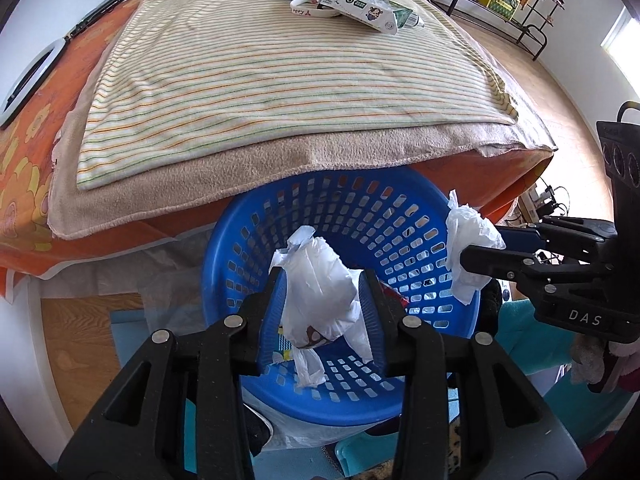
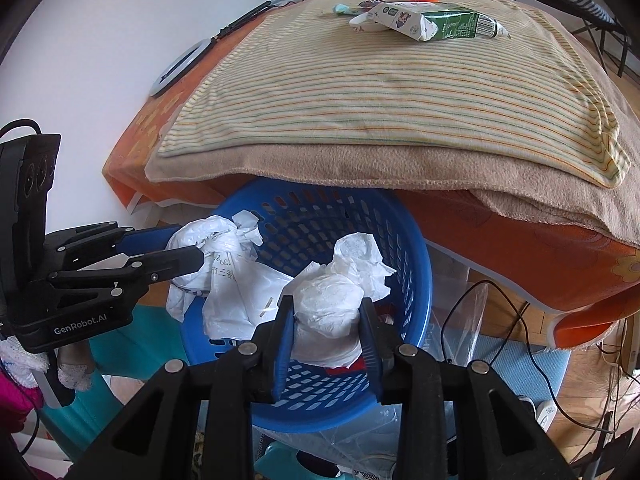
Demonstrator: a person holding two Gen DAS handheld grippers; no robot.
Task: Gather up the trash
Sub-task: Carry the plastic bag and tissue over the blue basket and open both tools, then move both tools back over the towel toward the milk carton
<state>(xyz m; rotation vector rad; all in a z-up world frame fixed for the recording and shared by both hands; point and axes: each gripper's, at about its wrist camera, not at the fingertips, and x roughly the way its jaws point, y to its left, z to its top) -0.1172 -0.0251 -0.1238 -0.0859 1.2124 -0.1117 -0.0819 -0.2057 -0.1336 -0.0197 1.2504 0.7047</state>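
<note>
Crumpled tissue (image 2: pixel 326 304) over blue basket (image 2: pixel 416 264)

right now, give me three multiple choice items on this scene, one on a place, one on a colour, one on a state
1. Where does the green and white carton lie?
A. in the basket
B. on the striped cloth
C. on the floor

2. What colour is the basket?
A. blue
B. red
C. grey

3. What is the left gripper doing?
A. hanging open and empty
B. gripping the basket rim
C. shut on a white plastic bag

Answers:
1 B, the carton rests on the striped cloth, well above the basket.
2 A, its slotted wall is blue in both views.
3 C, the bag is pinched between its fingers over the basket, while the right gripper holds a tissue wad.
</note>
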